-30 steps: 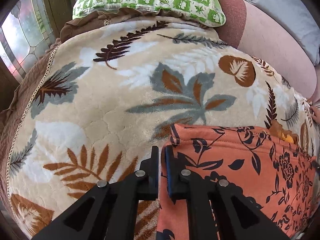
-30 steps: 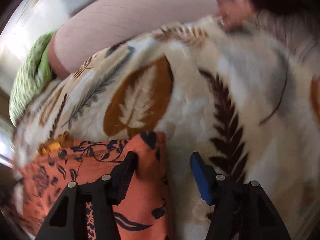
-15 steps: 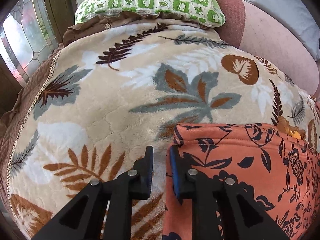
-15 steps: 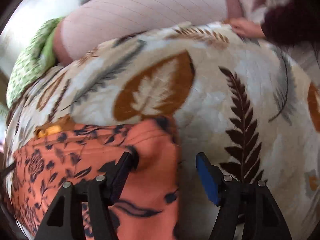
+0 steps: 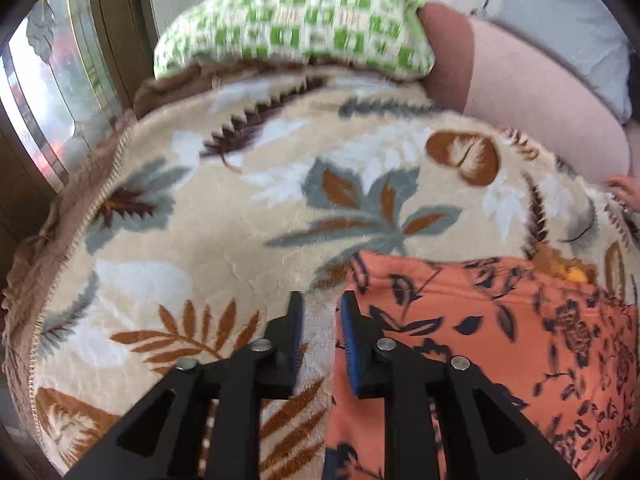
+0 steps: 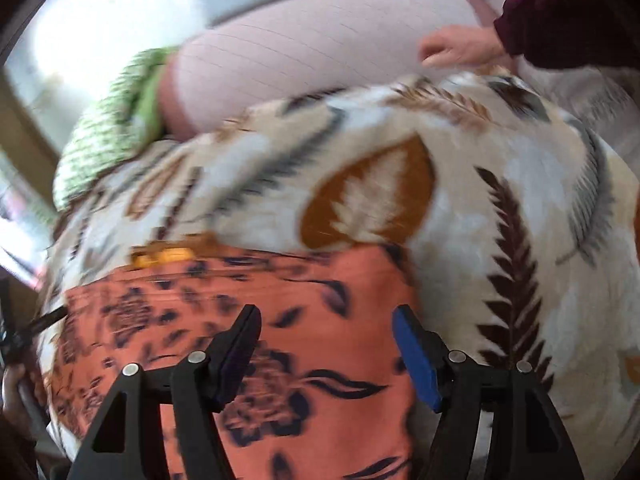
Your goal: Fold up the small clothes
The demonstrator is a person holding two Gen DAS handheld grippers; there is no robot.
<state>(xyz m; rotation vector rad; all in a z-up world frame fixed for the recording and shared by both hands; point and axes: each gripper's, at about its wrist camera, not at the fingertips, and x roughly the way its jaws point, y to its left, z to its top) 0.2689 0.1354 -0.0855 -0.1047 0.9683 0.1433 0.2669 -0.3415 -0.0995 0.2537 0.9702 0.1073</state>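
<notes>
An orange garment (image 5: 500, 340) with a dark floral print lies folded on a leaf-patterned blanket (image 5: 240, 220). A yellow part (image 5: 576, 274) peeks out at its far edge. My left gripper (image 5: 320, 312) hovers at the garment's left edge; its jaws are opening, a narrow gap between them, only blanket showing in the gap. In the right wrist view the same garment (image 6: 260, 292) fills the lower left. My right gripper (image 6: 326, 320) stands wide above its right part, with cloth below the jaws but not pinched.
A green checked pillow (image 5: 296, 28) lies at the far end of the bed, a pink bolster (image 5: 532, 92) along its right side with a grey cushion (image 5: 560, 20) behind. Another person's hand (image 6: 460, 48) in a dark red sleeve rests by the bolster. A window (image 5: 44, 92) is at left.
The left jaws have parted and let go of the garment's edge, and the gripper has lifted. The right gripper has opened a little wider and shifted over the garment.
</notes>
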